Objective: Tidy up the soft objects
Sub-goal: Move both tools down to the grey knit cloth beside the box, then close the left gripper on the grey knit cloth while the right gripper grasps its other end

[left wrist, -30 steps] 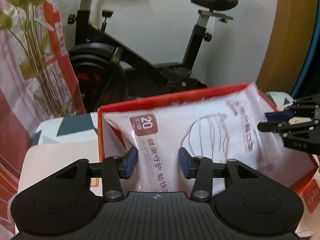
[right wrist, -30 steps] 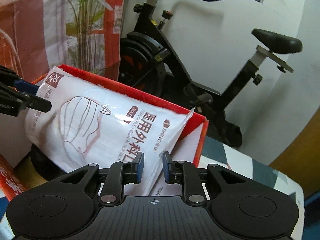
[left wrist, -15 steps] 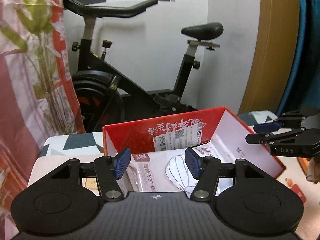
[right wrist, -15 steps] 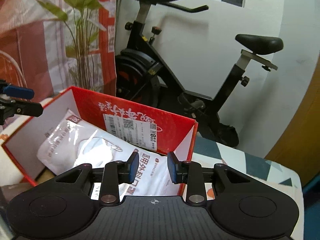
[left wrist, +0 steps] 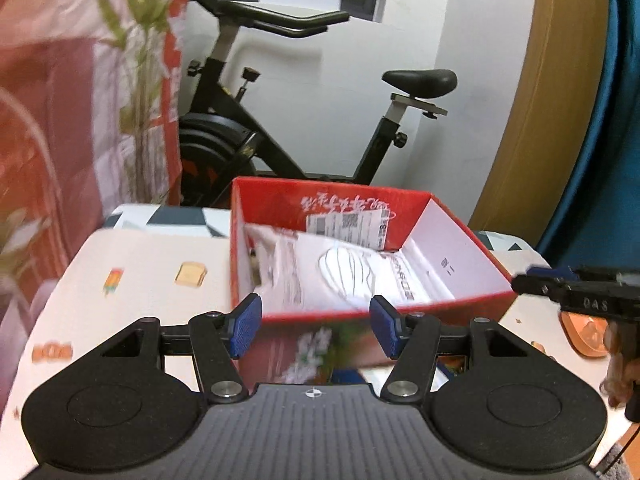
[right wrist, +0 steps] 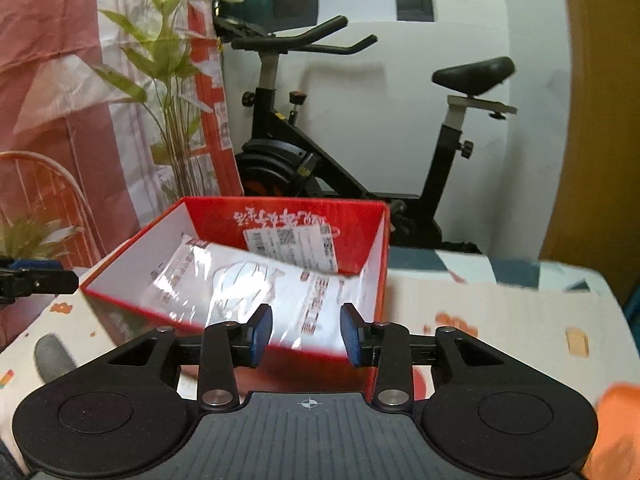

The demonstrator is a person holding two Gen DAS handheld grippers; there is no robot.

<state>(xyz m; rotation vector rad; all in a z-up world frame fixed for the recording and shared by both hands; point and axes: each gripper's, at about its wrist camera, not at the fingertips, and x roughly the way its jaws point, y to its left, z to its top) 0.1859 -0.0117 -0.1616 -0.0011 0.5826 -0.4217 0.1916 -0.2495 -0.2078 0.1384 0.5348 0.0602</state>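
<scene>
1. The left gripper (left wrist: 316,326) hangs before the red box (left wrist: 472,256); its fingers (left wrist: 245,326) stand wide apart, nothing between them.
2. The mask pack (right wrist: 256,284) lies flat inside the box, on the desk (right wrist: 496,312).
3. The right gripper (right wrist: 306,336) has its fingers (right wrist: 262,334) opening, nothing gripped.

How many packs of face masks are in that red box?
1: the mask pack lies flat inside the red box. Others beneath it could be hidden.
</scene>
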